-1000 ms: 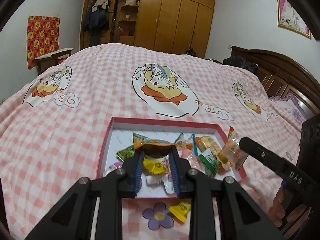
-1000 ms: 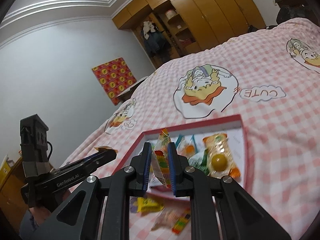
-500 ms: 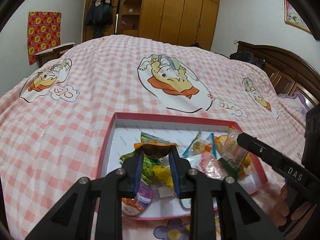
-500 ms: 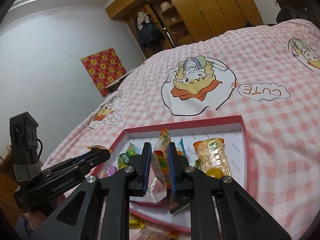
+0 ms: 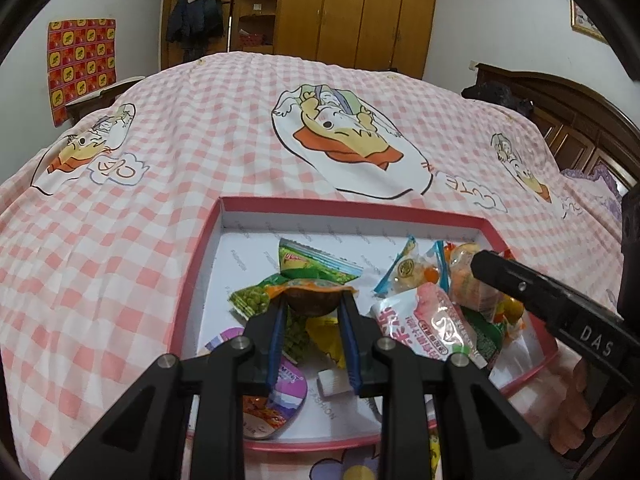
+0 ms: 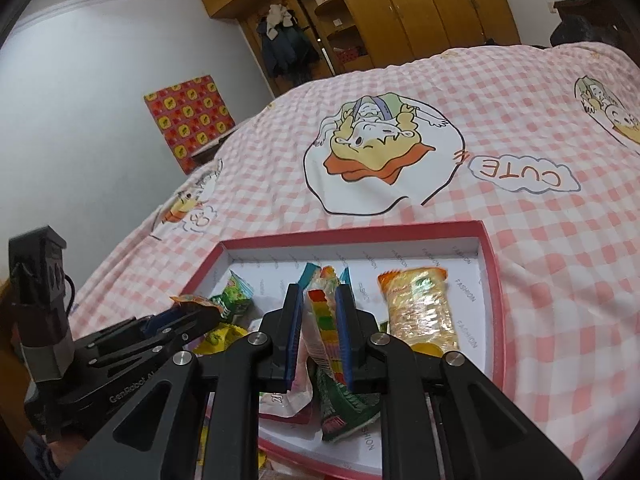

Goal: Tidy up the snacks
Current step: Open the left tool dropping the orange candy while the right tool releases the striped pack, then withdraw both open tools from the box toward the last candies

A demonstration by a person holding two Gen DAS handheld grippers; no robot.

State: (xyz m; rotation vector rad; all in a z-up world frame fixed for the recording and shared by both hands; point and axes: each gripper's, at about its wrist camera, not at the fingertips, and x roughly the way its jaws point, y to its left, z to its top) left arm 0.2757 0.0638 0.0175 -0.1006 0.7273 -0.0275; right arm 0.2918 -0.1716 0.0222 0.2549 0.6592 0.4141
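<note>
Crinkly foil packets [image 5: 430, 320] in shallow red-rimmed cardboard tray [image 5: 352, 206]

Home bedroom: checked bedspread [image 5: 168, 208], wooden wardrobe [image 5: 360, 12], carved headboard [image 5: 568, 120].

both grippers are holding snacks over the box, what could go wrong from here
1. The left gripper pinches its brown snack in an orange wrapper only at the jaw tips, so it might slip out early.
2. The right gripper holds a rainbow candy pack above piled snacks; dropped there, it may slide.
3. The two grippers are close together over the red-rimmed box and might bump.
</note>
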